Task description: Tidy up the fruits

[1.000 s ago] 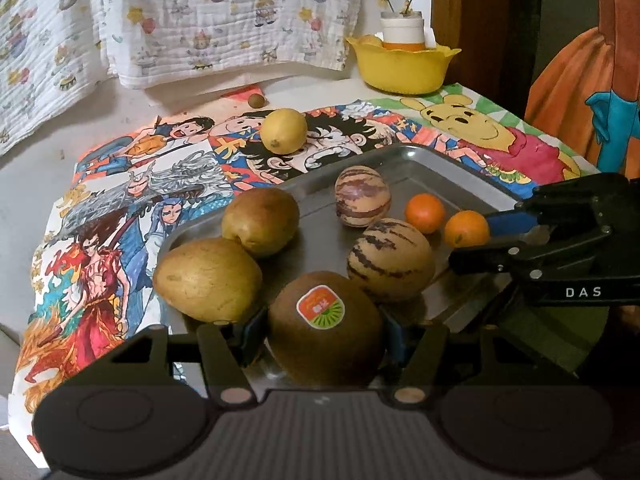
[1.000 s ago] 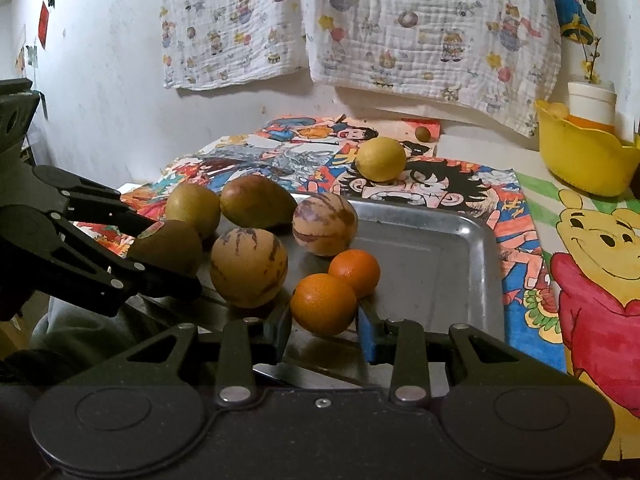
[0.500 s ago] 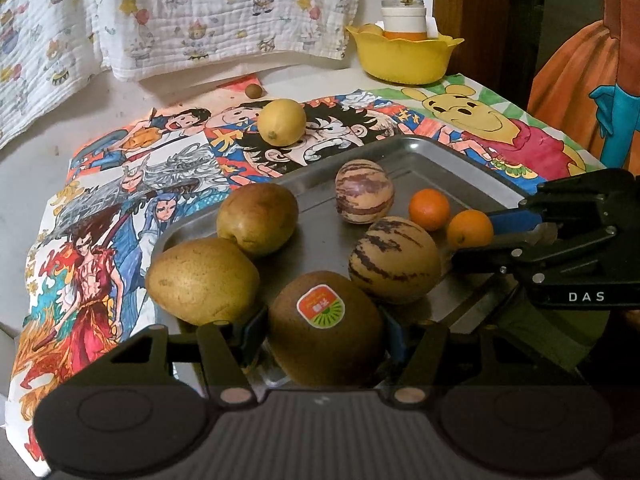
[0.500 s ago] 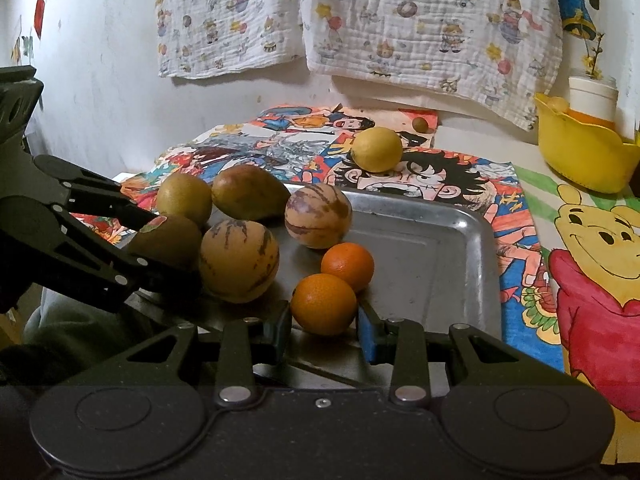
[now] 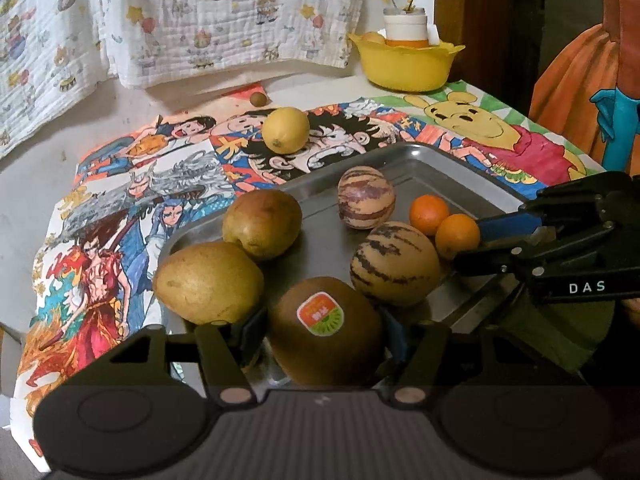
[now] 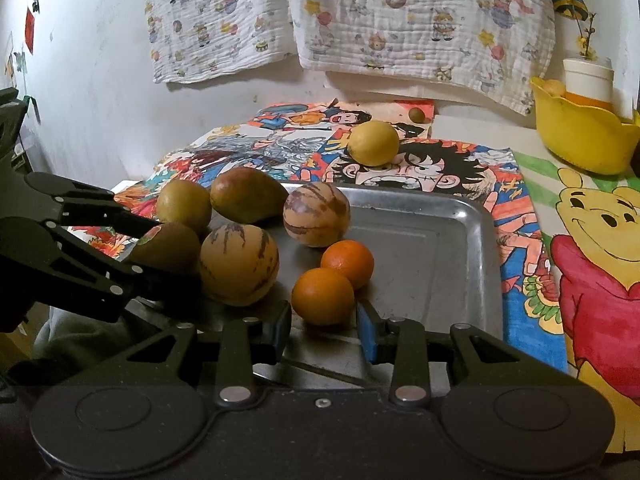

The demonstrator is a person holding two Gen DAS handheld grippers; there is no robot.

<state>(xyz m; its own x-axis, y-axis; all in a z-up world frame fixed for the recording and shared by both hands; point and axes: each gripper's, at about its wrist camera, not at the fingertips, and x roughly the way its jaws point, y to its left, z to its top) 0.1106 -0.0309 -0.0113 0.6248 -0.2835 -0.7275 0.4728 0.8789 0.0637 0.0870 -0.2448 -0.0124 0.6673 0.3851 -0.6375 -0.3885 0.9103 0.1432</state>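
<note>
Placing step: left hand-held gripper (image 5: 322, 330) grips kiwi (image 5: 325, 330); right hand-held gripper (image 6: 323, 326) wide, orange (image 6: 322, 295) between fingers. Next: release kiwi on tray (image 6: 432, 248).

Kiwi (image 5: 326, 330) with sticker sat between left claw fingers, on tray's (image 6: 452, 236) near edge. Near orange (image 6: 322, 296) sat between right claw fingers; second orange (image 6: 347, 258) touched it just beyond. Two striped melons (image 5: 395, 263), two brownish pears (image 5: 208, 282) further in. Lemon (image 5: 285, 130) lay beyond tray.
</note>
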